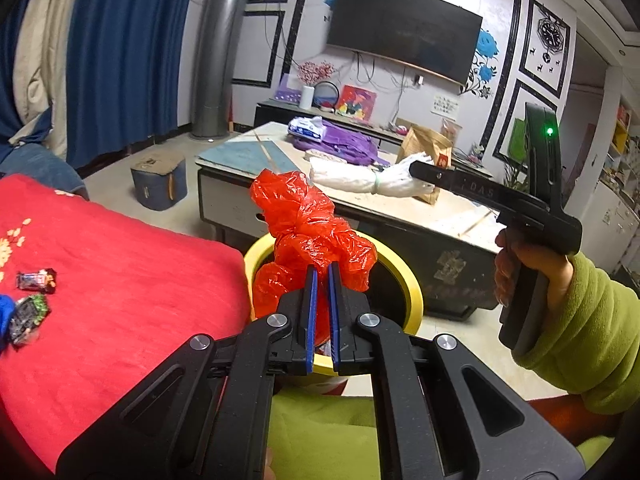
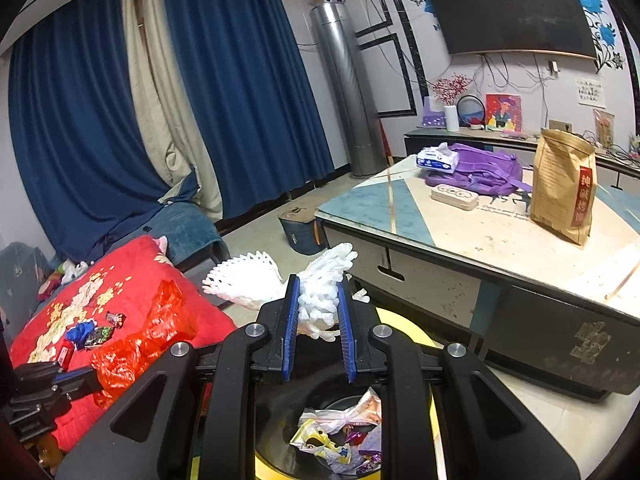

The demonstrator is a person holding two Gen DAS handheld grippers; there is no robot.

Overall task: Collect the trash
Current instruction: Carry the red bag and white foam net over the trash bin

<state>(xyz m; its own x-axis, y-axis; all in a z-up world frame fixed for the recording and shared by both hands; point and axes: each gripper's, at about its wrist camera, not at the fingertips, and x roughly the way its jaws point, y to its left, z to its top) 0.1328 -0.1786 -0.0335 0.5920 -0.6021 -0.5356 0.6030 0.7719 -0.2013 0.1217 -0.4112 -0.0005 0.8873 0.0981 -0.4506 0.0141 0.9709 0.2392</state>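
The left gripper (image 1: 322,276) squeezes a red plastic bag (image 1: 312,236) mid-frame; the right gripper (image 2: 319,300) pinches white foam netting (image 2: 320,284) over the yellow bin (image 2: 404,322).

Black plastic left gripper (image 1: 322,280) and right gripper (image 2: 319,298), each with blue ribbed pads (image 2: 291,320) and silver pivot screws (image 1: 279,320). Pistol-style black handle with a green indicator light (image 1: 549,131). Fuzzy lime-green sleeve (image 1: 580,328) at the wrist.

Wall television (image 2: 508,8), blue curtains (image 2: 236,92), purple backpack (image 2: 480,172), brown paper bag (image 2: 564,188)
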